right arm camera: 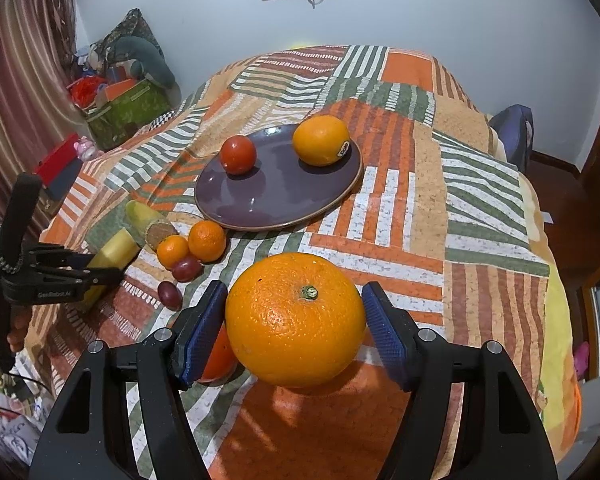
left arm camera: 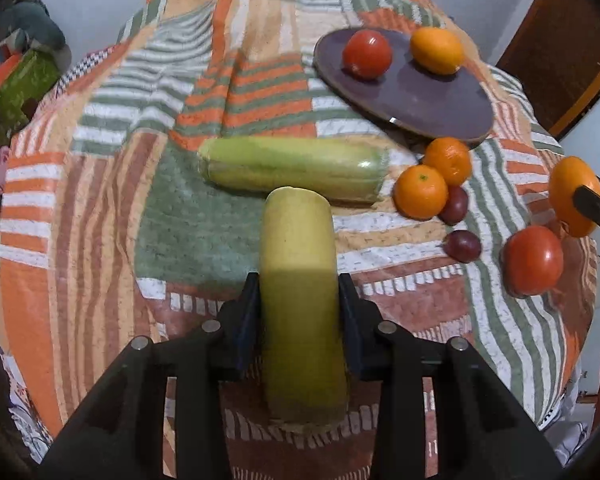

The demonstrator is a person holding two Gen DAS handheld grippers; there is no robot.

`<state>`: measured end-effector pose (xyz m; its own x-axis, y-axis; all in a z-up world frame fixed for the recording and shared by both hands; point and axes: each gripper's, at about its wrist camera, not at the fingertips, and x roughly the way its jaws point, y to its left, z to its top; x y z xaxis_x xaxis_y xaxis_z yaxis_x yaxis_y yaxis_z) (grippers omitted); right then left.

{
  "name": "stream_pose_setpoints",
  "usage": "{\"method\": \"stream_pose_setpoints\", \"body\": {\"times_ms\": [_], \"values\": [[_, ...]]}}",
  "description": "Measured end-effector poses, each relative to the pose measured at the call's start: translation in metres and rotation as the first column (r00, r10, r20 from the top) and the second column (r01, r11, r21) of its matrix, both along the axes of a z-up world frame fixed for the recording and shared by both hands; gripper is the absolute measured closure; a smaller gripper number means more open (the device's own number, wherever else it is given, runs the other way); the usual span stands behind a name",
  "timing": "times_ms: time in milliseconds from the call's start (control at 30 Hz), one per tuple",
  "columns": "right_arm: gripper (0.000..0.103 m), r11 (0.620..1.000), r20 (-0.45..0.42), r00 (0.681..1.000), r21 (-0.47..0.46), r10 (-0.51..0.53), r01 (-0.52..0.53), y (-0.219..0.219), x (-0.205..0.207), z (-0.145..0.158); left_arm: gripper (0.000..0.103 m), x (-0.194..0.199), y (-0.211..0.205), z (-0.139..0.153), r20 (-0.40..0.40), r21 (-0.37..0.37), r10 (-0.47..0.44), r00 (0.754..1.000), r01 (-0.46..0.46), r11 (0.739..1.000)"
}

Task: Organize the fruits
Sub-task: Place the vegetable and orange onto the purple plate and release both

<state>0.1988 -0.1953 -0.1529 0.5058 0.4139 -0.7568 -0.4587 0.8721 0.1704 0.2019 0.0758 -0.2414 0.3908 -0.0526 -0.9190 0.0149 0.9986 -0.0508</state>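
My left gripper (left arm camera: 299, 304) is shut on a yellow squash (left arm camera: 298, 280) and holds it over the bedspread, its tip near a green zucchini (left arm camera: 292, 168) lying crosswise. My right gripper (right arm camera: 294, 316) is shut on a large orange (right arm camera: 296, 320) and holds it above the cloth. A purple plate (right arm camera: 280, 196) ahead carries a tomato (right arm camera: 238, 155) and an orange (right arm camera: 321, 141). Two mandarins (right arm camera: 192, 244) and two dark plums (right arm camera: 178, 280) lie in front of the plate. Another tomato (left arm camera: 534, 260) lies near the right gripper.
The patchwork bedspread (right arm camera: 400, 220) covers a bed that drops off at all sides. A green box with clutter (right arm camera: 128, 108) stands on the floor at far left. A striped curtain (right arm camera: 16, 80) hangs left. A wooden door (left arm camera: 560, 48) is at right.
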Motion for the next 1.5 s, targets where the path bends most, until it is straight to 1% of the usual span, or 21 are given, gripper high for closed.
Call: {"method": "stream_pose_setpoints", "body": {"times_ms": [67, 167, 367, 567, 700, 867, 1000, 1333, 1500], "values": [[0.037, 1.0, 0.004, 1.0, -0.001, -0.001, 0.001, 0.0, 0.001, 0.001, 0.066, -0.003, -0.002, 0.009, 0.026, 0.0, -0.003, 1.0, 0.003, 1.0], [0.037, 1.0, 0.012, 1.0, -0.006, -0.002, 0.002, 0.0, 0.003, 0.003, 0.066, 0.0, -0.002, 0.022, 0.057, -0.023, -0.006, 0.998, 0.007, 1.0], [0.037, 1.0, 0.025, 1.0, -0.006, -0.007, 0.007, 0.0, 0.007, 0.007, 0.066, 0.008, -0.012, 0.047, 0.11, -0.052, -0.036, 0.993, 0.042, 0.998], [0.037, 1.0, 0.043, 0.999, -0.007, -0.006, 0.006, 0.003, 0.018, 0.012, 0.066, 0.025, -0.026, 0.07, 0.162, -0.08, -0.07, 0.984, 0.084, 0.993], [0.037, 1.0, 0.059, 0.998, -0.004, 0.001, -0.001, 0.008, 0.026, 0.016, 0.066, 0.041, -0.034, 0.078, 0.181, -0.095, -0.087, 0.98, 0.105, 0.99], [0.037, 1.0, 0.071, 0.997, -0.002, 0.01, -0.009, 0.014, 0.038, 0.017, 0.066, 0.061, -0.039, 0.08, 0.186, -0.114, -0.097, 0.978, 0.119, 0.986], [0.037, 1.0, 0.078, 0.997, -0.012, 0.022, -0.021, 0.021, 0.047, 0.015, 0.066, 0.078, -0.046, 0.077, 0.185, -0.098, -0.108, 0.977, 0.128, 0.987], [0.037, 0.999, 0.084, 0.996, -0.021, 0.028, -0.027, 0.035, 0.07, 0.009, 0.066, 0.119, -0.061, 0.061, 0.164, -0.112, -0.14, 0.977, 0.159, 0.981], [0.037, 0.999, 0.071, 0.997, -0.014, 0.031, -0.03, 0.04, 0.084, 0.002, 0.066, 0.138, -0.068, 0.052, 0.147, -0.134, -0.149, 0.978, 0.168, 0.977]]}}
